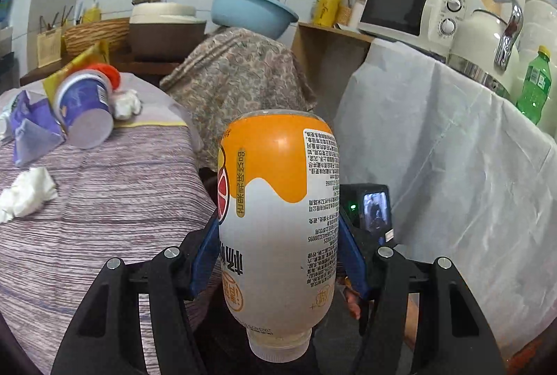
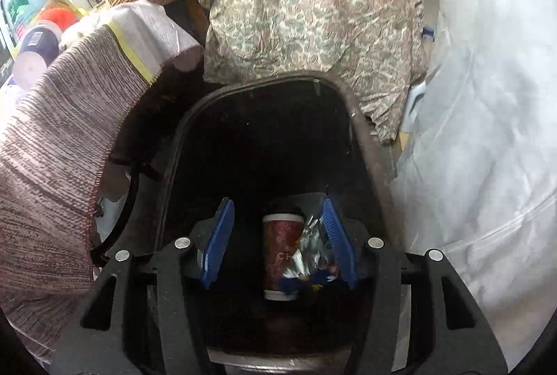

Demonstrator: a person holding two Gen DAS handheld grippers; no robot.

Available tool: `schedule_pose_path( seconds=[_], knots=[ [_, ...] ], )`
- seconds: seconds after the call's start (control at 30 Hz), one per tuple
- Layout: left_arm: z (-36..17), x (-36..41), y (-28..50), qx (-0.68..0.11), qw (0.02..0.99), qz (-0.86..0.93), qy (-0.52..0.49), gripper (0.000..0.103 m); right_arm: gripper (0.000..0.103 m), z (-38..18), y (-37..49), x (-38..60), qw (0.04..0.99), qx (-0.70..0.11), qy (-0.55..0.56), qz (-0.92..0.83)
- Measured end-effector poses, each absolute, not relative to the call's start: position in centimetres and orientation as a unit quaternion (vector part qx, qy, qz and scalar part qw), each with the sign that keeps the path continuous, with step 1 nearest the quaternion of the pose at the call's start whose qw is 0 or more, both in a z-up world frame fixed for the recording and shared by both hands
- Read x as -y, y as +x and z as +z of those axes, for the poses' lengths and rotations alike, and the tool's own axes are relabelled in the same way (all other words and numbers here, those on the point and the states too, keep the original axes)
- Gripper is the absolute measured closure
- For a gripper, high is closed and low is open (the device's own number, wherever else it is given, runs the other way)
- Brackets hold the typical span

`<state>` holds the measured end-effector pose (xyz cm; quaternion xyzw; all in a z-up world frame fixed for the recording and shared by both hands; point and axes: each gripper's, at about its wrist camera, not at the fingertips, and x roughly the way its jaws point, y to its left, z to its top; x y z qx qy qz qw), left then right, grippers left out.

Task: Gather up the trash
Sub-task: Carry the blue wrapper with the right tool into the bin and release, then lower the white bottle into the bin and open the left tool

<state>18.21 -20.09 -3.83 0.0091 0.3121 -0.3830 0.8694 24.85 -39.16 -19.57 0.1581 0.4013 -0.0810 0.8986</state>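
My left gripper (image 1: 278, 225) is shut on an orange-and-white plastic bottle (image 1: 278, 201), held with its cap toward the camera. Behind it on the striped tablecloth (image 1: 104, 201) lie a tipped purple yogurt cup (image 1: 83, 107), a purple carton (image 1: 31, 127) and crumpled tissues (image 1: 24, 197). My right gripper (image 2: 276, 204) is open above a black trash bin (image 2: 365, 145). Inside the bin, between the blue pads in the right wrist view, stand a red paper cup (image 2: 280, 253) and a silver foil wrapper (image 2: 311, 253) that sits against the right pad.
A paisley cloth (image 1: 240, 75) covers something behind the bin. On the right, a white-draped counter (image 1: 435, 148) carries a microwave (image 1: 414, 9), a kettle (image 1: 484, 44) and a green bottle (image 1: 534, 86). The striped tablecloth edge (image 2: 69, 148) hangs left of the bin.
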Motion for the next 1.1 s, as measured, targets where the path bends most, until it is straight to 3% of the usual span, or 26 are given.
schedule_pose_path(
  seconds=[0.43, 0.8, 1.1],
  knots=[
    [-9.1, 26.2, 22.0, -0.365, 0.842, -0.395, 0.035, 0.042, 0.045, -14.7, 19.0, 40.9, 0.915, -0.357, 0.089, -0.163],
    [-15.5, 30.0, 25.7, -0.433, 0.811, -0.390, 0.053, 0.042, 0.045, -13.5, 15.6, 42.6, 0.913, -0.345, 0.094, -0.196],
    [-17.0, 30.6, 26.1, -0.448, 0.800, -0.395, 0.058, 0.040, 0.045, -12.9, 14.8, 42.7, 0.916, -0.334, 0.102, -0.195]
  ],
)
